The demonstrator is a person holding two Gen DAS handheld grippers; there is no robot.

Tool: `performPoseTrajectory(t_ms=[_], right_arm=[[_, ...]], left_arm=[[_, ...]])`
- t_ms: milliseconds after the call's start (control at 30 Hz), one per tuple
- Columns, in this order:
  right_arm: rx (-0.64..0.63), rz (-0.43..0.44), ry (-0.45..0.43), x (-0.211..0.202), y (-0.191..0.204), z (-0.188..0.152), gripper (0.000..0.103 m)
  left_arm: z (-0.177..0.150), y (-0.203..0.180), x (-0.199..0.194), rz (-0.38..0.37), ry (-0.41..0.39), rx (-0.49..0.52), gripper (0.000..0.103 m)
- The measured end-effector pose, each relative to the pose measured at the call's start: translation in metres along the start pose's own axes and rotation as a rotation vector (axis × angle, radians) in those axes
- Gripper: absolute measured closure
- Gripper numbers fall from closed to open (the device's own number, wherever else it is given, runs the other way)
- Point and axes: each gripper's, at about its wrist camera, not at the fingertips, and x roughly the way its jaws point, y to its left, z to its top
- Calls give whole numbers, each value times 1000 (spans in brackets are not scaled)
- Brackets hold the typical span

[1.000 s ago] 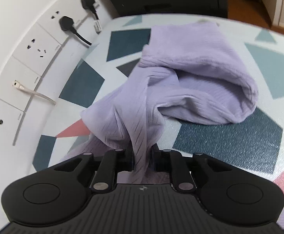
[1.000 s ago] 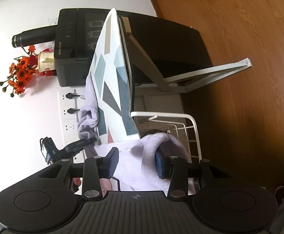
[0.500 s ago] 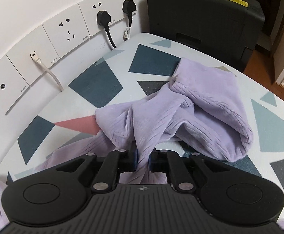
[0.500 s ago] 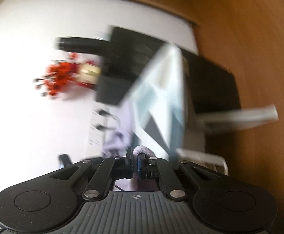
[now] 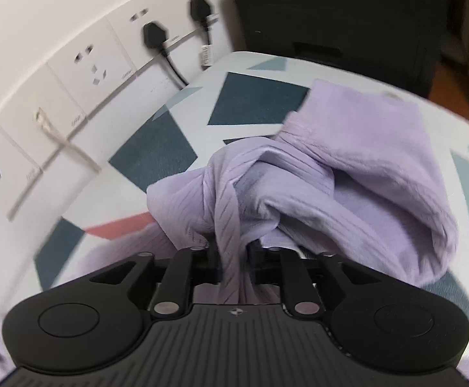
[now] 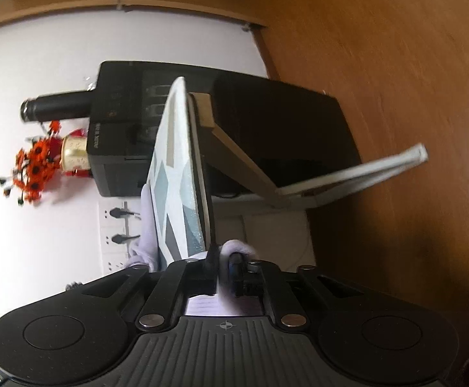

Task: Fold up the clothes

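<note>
Garment (image 5: 347, 174), lilac ribbed knit, bunched on patterned board (image 5: 157, 154) near wall sockets (image 5: 89, 67); a second ago it lay flatter, now it is gathered higher toward the camera. Left gripper (image 5: 234, 251): jaws opening, a twisted strand of fabric between them. Right gripper (image 6: 224, 267): beside the board's edge, jaws opening after closing on a fold, cloth between them; a second ago they stood wider.

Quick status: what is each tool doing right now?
Left tool: jaws opening, purple garment bunched between them.
Right tool: jaws opening, purple fabric between them at the ironing board edge.
</note>
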Motion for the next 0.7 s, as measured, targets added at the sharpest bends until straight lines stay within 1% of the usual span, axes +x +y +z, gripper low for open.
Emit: performPoseTrajectory(t_ms=[33, 67, 100, 133, 167, 233, 300, 333, 467, 533, 633, 700], right_arm=[[26, 6, 4, 0, 0, 0, 80], [42, 11, 4, -2, 2, 0, 71], [57, 17, 3, -4, 4, 0, 58], [73, 18, 0, -8, 5, 0, 49], [90, 2, -12, -14, 5, -1, 34], [140, -16, -29, -26, 2, -3, 33], [220, -17, -45, -40, -4, -7, 36], [221, -21, -61, -49, -2, -11, 37], [-3, -91, -82, -84, 30, -46, 37], [-148, -154, -74, -94, 46, -72, 37], [-342, -239, -57, -101, 62, -114, 37], [-439, -283, -42, -102, 67, -141, 37]], left_arm=[[-1, 0, -6, -23, 1, 22, 60], [-4, 1, -16, -44, -8, 39, 52], [-6, 2, -25, -60, -19, 55, 40], [-9, 3, -34, -64, -31, 70, 34], [-13, 4, -45, -75, -38, 86, 32], [-20, 10, -65, -110, -49, 101, 31], [-29, 21, -86, -141, -67, 85, 31], [-35, 27, -97, -153, -77, 74, 31], [-67, 58, -141, -191, -120, 24, 27], [-88, 78, -159, -201, -139, 6, 23], [-128, 108, -178, -209, -147, -41, 22], [-155, 125, -186, -222, -142, -77, 22]])
